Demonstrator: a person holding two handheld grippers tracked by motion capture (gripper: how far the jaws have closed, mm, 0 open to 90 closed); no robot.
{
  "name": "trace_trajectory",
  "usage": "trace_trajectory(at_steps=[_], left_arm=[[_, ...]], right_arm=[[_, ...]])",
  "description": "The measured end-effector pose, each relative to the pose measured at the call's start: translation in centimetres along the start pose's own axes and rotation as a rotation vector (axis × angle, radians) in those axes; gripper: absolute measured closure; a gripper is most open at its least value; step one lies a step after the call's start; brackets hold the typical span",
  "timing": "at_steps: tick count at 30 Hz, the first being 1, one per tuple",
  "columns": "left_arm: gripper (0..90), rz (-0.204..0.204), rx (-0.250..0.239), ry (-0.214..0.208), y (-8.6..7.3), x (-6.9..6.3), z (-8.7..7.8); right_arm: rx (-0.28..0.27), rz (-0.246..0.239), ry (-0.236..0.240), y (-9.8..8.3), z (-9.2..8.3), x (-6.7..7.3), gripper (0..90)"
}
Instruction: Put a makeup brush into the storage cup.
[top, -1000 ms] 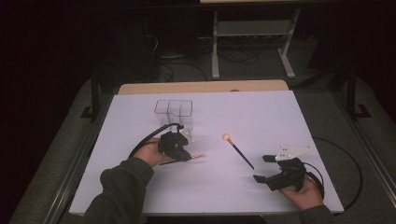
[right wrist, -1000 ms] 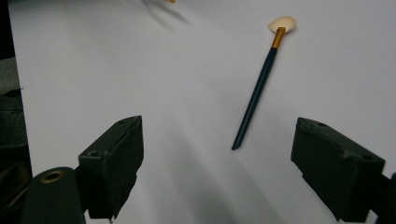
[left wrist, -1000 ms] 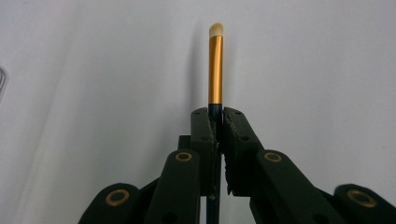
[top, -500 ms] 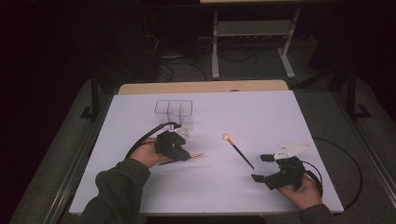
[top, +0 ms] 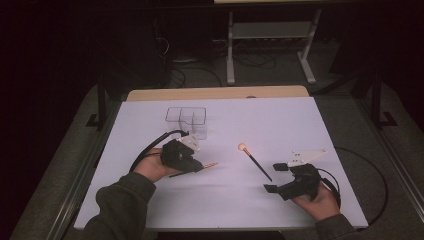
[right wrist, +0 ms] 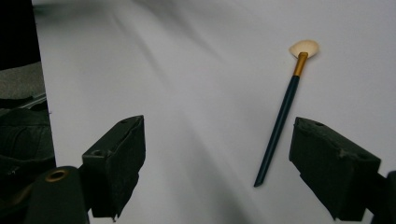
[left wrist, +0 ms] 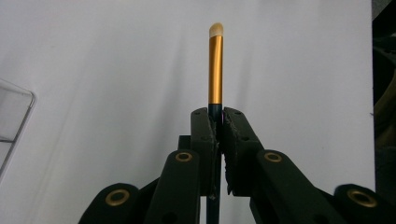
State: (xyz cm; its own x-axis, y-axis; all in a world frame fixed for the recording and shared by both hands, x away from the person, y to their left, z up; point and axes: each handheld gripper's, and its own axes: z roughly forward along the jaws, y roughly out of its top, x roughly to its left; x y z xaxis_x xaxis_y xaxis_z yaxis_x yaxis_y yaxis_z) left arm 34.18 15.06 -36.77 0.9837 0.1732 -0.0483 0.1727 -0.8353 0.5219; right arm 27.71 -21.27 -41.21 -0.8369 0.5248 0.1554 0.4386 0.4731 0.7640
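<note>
My left gripper (top: 196, 166) (left wrist: 218, 122) is shut on a small makeup brush (left wrist: 215, 70) with a gold ferrule and pale tip (top: 212, 164), held just above the white table and pointing right. A second brush (top: 255, 160) (right wrist: 285, 107), dark-handled with a fan-shaped pale head, lies flat on the table between the two hands. My right gripper (top: 276, 177) (right wrist: 219, 163) stands open at the right front, jaws wide apart and bare, with that brush lying a little ahead toward its right jaw.
A clear plastic compartment box (top: 188, 119) stands behind the left hand; its corner (left wrist: 14, 116) shows at the left of the left gripper view. The white table cover (top: 280, 120) ends at a wooden back edge (top: 215, 93). Cables trail from both grippers.
The left hand has lifted slightly with the small brush in its jaws. The right hand and the fan brush have stayed where they were.
</note>
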Motion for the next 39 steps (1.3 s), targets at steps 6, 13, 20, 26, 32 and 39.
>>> trace_trajectory(at_steps=[6, 13, 20, 26, 32, 39], left_arm=[[83.6, 0.0, -0.02, 0.003, -0.2, -0.5, -0.6], [83.6, 0.011, -0.041, 0.005, -0.1, -1.1, -1.3], [83.6, 0.023, -0.061, 0.001, 0.0, -1.6, -1.6], [83.6, 0.031, -0.073, -0.003, 0.2, -1.9, -1.7], [83.6, 0.046, -0.077, -0.009, 0.5, -2.3, -1.5], [83.6, 0.059, -0.086, -0.015, 0.9, -2.6, -1.5]], right_arm=[[0.006, 0.003, 0.016, 0.7, 0.4, 0.0, 18.6], [0.013, -0.003, 0.037, 1.6, 0.8, 0.1, 18.8], [0.005, -0.025, 0.069, 2.8, 1.5, 0.6, 20.3], [0.003, -0.049, 0.102, 3.8, 2.3, 0.9, 21.8], [0.009, -0.064, 0.14, 4.8, 3.0, 1.2, 24.2], [0.008, -0.093, 0.178, 6.0, 3.4, 1.5, 26.9]])
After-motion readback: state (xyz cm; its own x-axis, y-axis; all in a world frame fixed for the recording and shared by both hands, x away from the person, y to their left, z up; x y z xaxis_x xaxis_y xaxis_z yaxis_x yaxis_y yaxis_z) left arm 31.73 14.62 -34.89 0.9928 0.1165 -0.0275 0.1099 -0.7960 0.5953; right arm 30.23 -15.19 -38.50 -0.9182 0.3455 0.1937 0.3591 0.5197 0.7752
